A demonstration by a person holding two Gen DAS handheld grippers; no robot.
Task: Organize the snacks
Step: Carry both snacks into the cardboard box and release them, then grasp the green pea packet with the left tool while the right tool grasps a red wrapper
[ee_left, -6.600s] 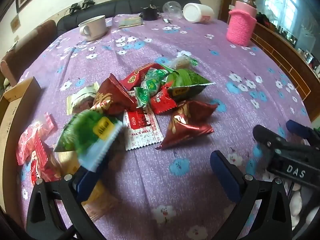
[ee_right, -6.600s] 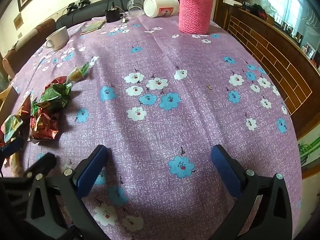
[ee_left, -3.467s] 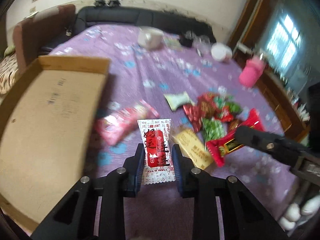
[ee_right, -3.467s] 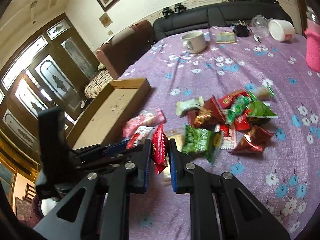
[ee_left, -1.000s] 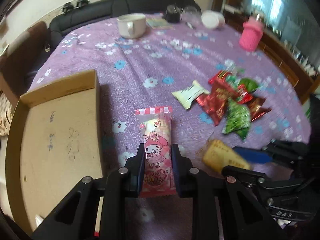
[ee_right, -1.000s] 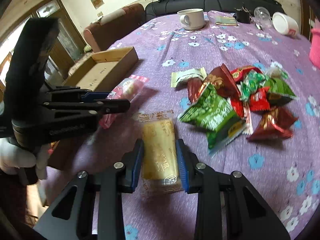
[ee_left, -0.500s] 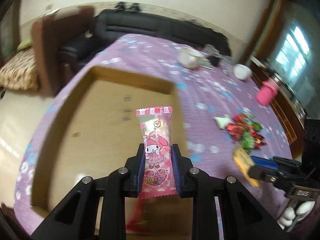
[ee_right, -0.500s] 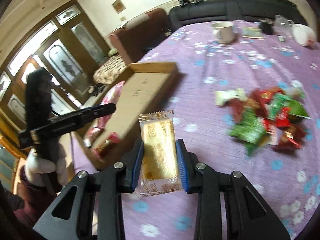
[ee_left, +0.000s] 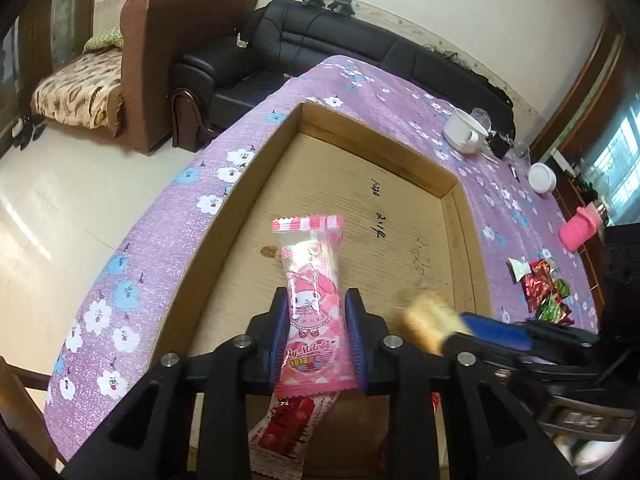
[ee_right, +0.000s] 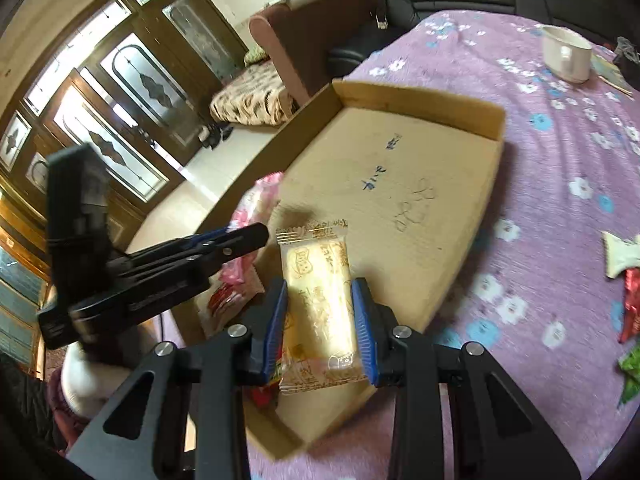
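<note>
Jaws opening, pink snack packet (ee_left: pixel 311 304) between; right jaws grip yellow packet (ee_right: pixel 319 312).

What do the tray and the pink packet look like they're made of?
Tray: looks like corrugated cardboard, matte brown, with raw cut edges and pen marks. Pink packet in the left claw, whose jaws are opening: probably thin glossy plastic film with crimped ends.

One cardboard box (ee_left: pixel 450 190), one white mug (ee_left: pixel 464 132), one pink snack packet (ee_left: pixel 310 280) and one yellow snack packet (ee_right: pixel 318 308) are seen; two grippers are counted.
</note>
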